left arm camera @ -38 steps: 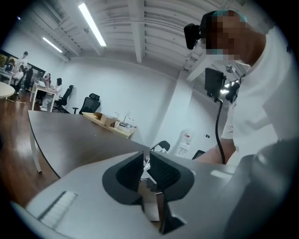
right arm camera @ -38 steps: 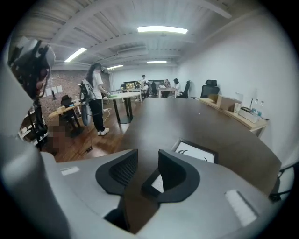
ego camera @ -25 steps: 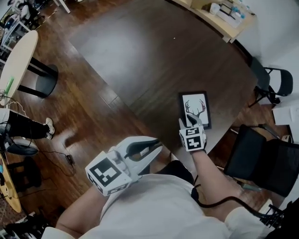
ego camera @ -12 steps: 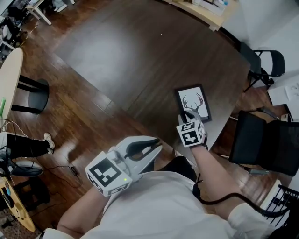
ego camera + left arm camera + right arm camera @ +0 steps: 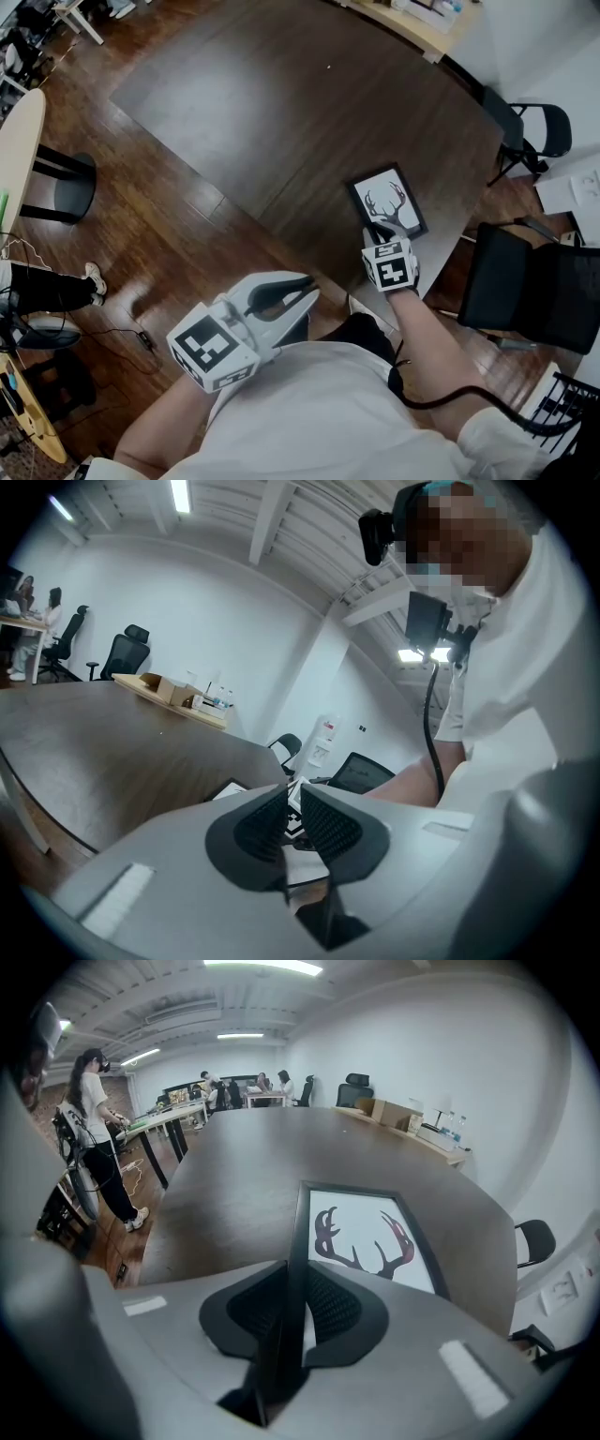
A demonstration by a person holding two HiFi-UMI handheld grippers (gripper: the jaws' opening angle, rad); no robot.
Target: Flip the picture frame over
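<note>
Left gripper [image 5: 309, 289] sits closest, up against the torso and clear of the table [image 5: 281, 112]. Its jaws are nearly together, only a thin slit, with nothing held; through the slit only a bit of the other gripper's marker cube shows. Right gripper [image 5: 380, 234] is further out, clenched on the near left edge of the picture frame [image 5: 386, 203]; in the right gripper view the black rim runs straight in between the pads [image 5: 328, 1307]. In the head view the gripper body covers the frame's near corner, so the grip point isn't visible there. The frame is picture side up, antler print showing, on the dark table close to its near edge; its back is out of sight. Can't tell if the gripped edge is lifted or flat. Beyond it, to the right, is a black chair [image 5: 525, 291], cut off by the picture edge.
</note>
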